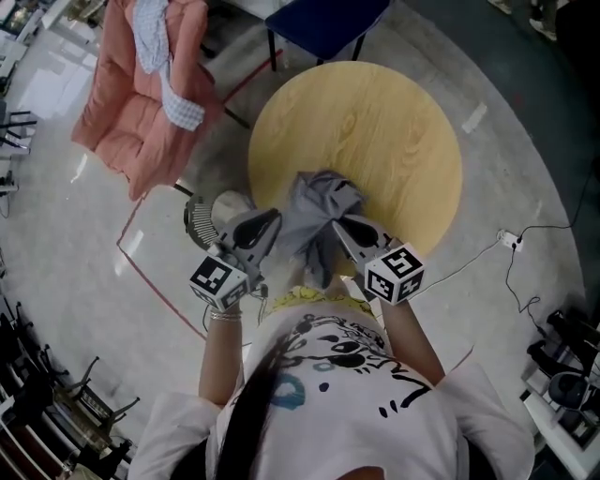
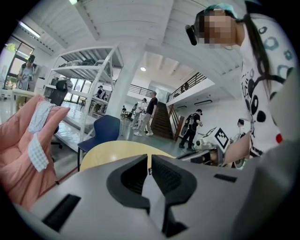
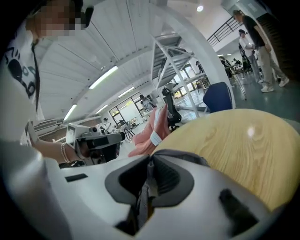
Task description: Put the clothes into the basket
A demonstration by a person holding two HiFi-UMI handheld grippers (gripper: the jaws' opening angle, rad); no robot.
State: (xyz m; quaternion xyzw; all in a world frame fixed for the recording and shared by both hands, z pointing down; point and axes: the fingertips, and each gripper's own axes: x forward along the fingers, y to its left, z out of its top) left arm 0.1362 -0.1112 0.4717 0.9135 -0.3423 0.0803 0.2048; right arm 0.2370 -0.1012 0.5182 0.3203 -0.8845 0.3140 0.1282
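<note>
We hold the grey shirt (image 1: 314,211) bunched btw both grippers, over the near edge of the round wooden bench (image 1: 394,122). Left gripper (image 1: 274,220): jaws pressed together on the shirt's left side. Right gripper (image 1: 337,223): jaws pinch a fold on its right side. A pink coat (image 1: 131,112) lies off to the left, and a blue chair (image 1: 323,23) stands beyond the bench.

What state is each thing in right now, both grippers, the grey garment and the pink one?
left gripper: jaws together, no cloth visible between them.
right gripper: shut on the grey garment.
grey garment: bunched at the near edge of the round table, pinched by the right gripper.
pink garment: draped, away from the round table.
</note>
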